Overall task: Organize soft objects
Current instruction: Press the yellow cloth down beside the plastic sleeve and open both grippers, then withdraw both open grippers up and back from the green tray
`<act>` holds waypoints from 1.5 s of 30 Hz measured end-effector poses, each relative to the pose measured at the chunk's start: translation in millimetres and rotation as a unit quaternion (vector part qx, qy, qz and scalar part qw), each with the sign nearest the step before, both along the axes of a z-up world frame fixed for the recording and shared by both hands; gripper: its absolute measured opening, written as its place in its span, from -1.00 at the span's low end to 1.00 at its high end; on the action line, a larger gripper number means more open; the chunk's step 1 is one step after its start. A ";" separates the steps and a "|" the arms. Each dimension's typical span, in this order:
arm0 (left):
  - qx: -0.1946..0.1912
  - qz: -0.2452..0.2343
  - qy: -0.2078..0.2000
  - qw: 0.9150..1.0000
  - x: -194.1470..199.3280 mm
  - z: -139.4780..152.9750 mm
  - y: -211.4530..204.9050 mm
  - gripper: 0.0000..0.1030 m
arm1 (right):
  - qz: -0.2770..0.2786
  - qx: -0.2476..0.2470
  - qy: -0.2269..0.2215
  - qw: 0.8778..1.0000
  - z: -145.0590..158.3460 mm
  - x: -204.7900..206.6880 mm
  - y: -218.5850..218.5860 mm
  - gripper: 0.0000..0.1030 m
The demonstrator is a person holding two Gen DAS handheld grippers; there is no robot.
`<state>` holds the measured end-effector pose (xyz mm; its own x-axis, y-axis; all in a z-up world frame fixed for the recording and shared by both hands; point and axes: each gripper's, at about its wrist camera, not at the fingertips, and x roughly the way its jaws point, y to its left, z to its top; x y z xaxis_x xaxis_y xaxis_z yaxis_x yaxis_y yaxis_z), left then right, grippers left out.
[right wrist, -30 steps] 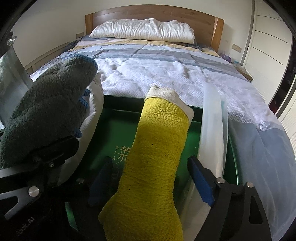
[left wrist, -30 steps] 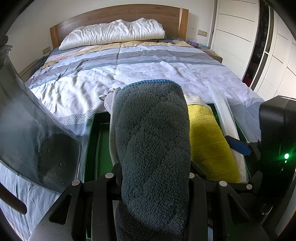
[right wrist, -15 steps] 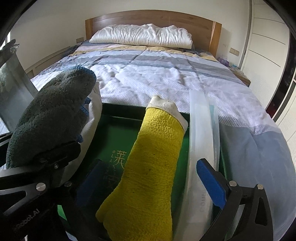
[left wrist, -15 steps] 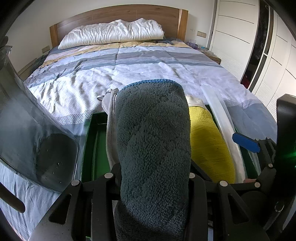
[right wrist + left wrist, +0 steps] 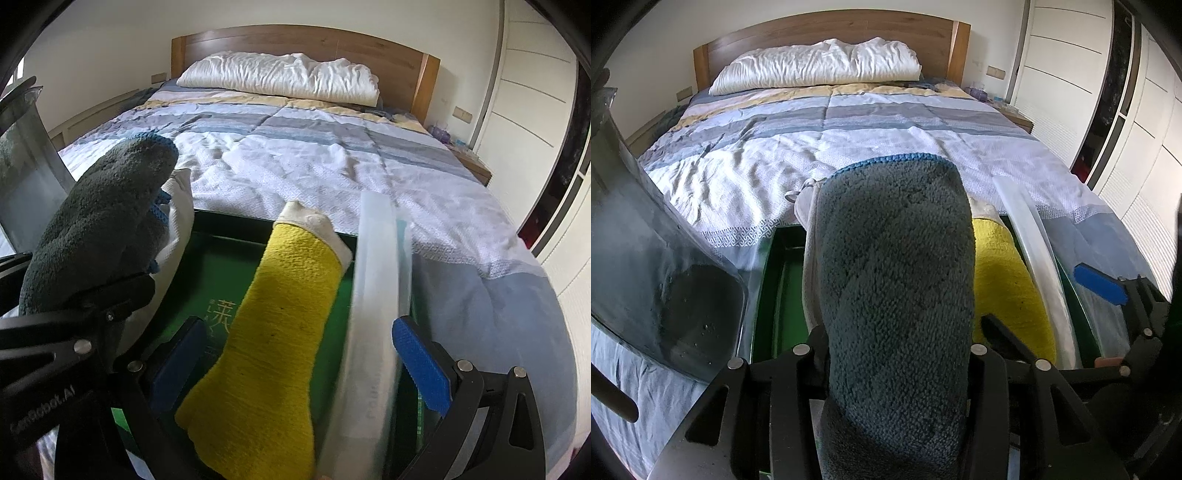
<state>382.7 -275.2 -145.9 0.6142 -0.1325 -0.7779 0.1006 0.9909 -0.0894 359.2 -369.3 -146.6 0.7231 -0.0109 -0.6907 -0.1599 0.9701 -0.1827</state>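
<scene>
**Over the green box: two cloths upright, and room to slip**

Above the shallow dark-green box (image 5: 280, 236) lying on the foot of the striped quilt-covered bed (image 5: 886, 140), both tools are at work; the left gripper (image 5: 894, 354) is clenched on a thick grey-blue terry towel with a blue stitched edge (image 5: 897, 266), which stands up tall between its black fingers and hides their tips; a white cloth (image 5: 181, 221) is pressed against that towel on the side away from the yellow one. Toward the right wall of the box, the yellow knitted cloth with a white cuff (image 5: 280, 314) leans up from the box floor; the right gripper (image 5: 295, 365) stands released, its blue pads (image 5: 421, 365) wide apart on either side of the yellow cloth and of a pale translucent plastic strip (image 5: 373, 295) (whether that strip belongs to the box I cannot tell).

Risks, as I judge them: the yellow cloth, unheld, may flop sideways out of line; if the right tool closes now it may pinch the plastic strip along with the cloth; the grey towel, gripped low, is top-heavy and may sag or drag the white cloth askew; the two tools sit close beside each other over the box and could knock together.
</scene>
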 end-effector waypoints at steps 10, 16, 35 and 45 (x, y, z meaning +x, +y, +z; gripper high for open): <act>-0.002 0.003 0.013 1.000 4.7 -5.6 -1.7 -0.27 | 0.005 -0.021 -0.007 1.000 11.6 -13.2 -4.7 0.99; -0.006 0.004 0.009 1.000 5.2 -4.7 -1.3 -0.02 | -0.003 -0.023 -0.009 1.000 12.8 -14.6 -7.7 0.99; -0.015 -0.001 -0.004 1.000 5.0 4.3 -2.9 0.56 | -0.015 -0.023 -0.014 1.000 17.3 -14.4 -15.3 0.99; -0.021 0.000 -0.019 1.000 -0.1 17.5 -1.7 0.56 | -0.016 -0.025 -0.013 0.999 18.9 -15.0 -15.9 0.99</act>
<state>382.6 -276.9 -128.4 0.6428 -0.1641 -0.7482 0.1037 0.9864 -0.1273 344.3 -385.2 -127.7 0.7392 -0.0685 -0.6700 -0.1232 0.9643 -0.2345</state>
